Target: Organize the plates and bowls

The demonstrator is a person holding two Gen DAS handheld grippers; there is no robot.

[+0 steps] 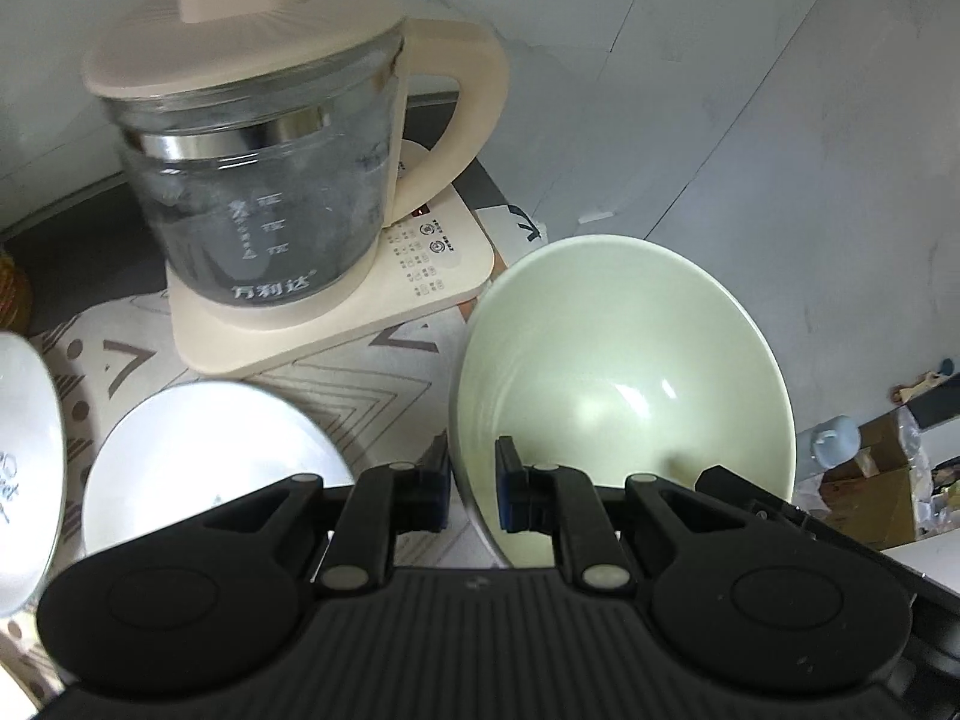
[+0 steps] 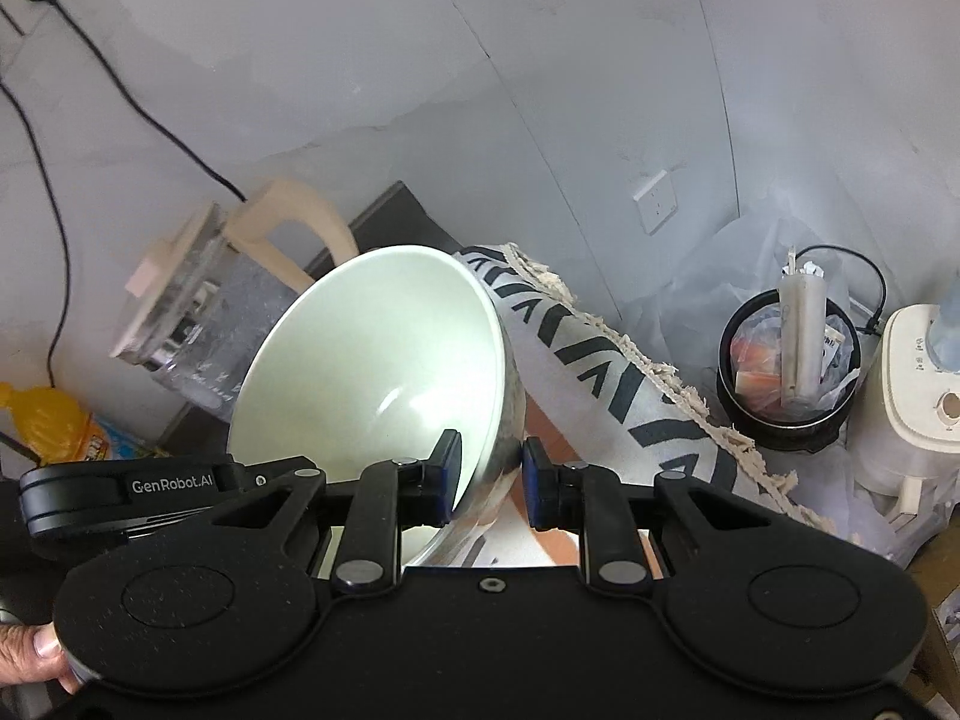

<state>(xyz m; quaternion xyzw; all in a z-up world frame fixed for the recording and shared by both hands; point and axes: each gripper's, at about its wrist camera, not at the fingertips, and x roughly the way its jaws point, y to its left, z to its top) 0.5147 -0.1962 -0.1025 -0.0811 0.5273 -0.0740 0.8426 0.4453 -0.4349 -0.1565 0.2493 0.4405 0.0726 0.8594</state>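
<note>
A pale green bowl [image 1: 624, 372] is held tilted in the air by both grippers. My left gripper [image 1: 473, 483] is shut on its left rim. My right gripper [image 2: 492, 474] is shut on its right rim, and the bowl [image 2: 372, 360] fills the middle of the right wrist view. A white plate [image 1: 204, 456] lies on the patterned cloth [image 1: 336, 384] below left of the bowl. Part of a white bowl with lettering [image 1: 24, 468] shows at the far left edge.
A glass kettle with a cream lid and handle [image 1: 264, 168] stands on its cream base close behind the plate. The cloth's fringed edge [image 2: 648, 360] marks the table's right side. A black bin [image 2: 786, 372] and a white appliance [image 2: 918, 396] stand on the floor. An orange bottle [image 2: 54, 420] is at the left.
</note>
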